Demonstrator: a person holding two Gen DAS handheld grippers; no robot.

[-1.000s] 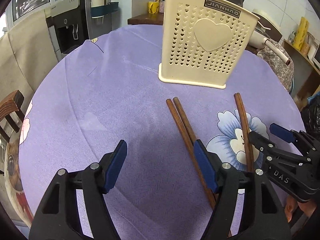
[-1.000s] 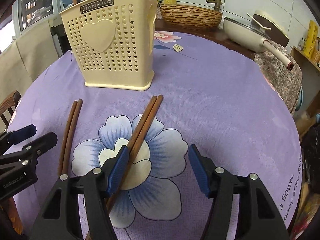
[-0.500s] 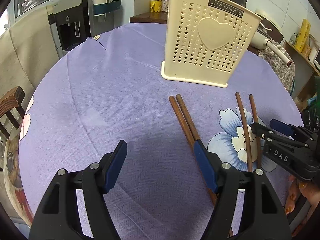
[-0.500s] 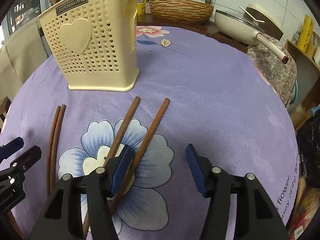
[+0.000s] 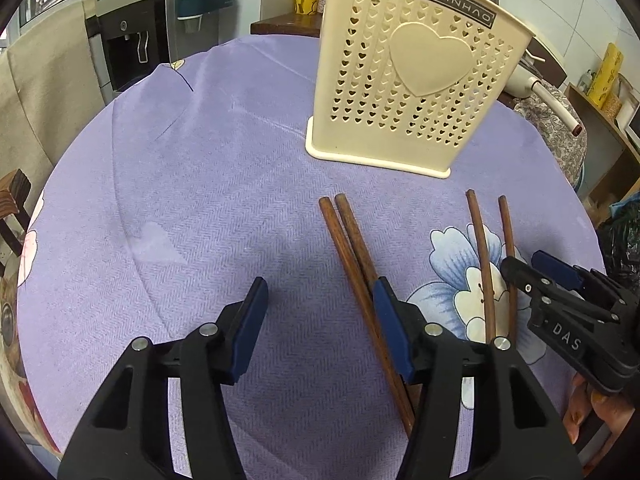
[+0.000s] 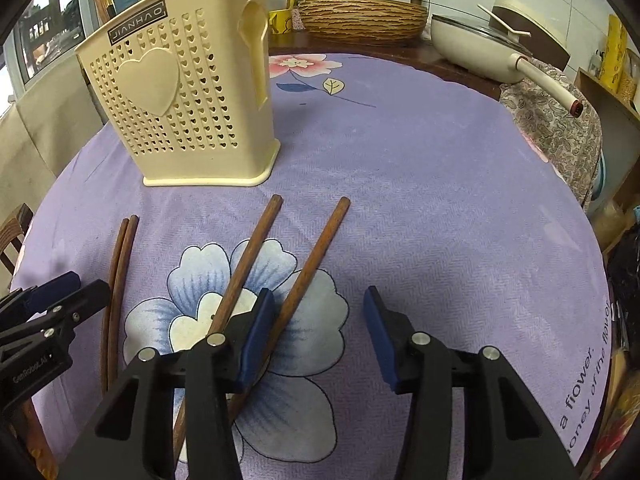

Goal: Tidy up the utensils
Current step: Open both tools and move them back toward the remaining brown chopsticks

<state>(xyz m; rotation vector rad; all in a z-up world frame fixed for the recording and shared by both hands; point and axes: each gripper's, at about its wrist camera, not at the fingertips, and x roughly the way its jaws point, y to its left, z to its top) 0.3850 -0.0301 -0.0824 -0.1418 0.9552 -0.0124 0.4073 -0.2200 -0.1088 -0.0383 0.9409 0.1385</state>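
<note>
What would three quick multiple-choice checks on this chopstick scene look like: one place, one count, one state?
1. Where does the cream holder stand?
A. Beyond the chopsticks
B. On a chair
C. Lying on the flower print

2. How many chopsticks lie on the purple cloth?
A. Two
B. Four
C. Six

3. How does the right pair lie?
A. Far ends spread apart
B. Stacked crosswise
C. Standing in the holder

Answers:
1. A, it stands upright past their far ends.
2. B, the left pair plus the right pair.
3. A, both views show a gap between its far ends.
</note>
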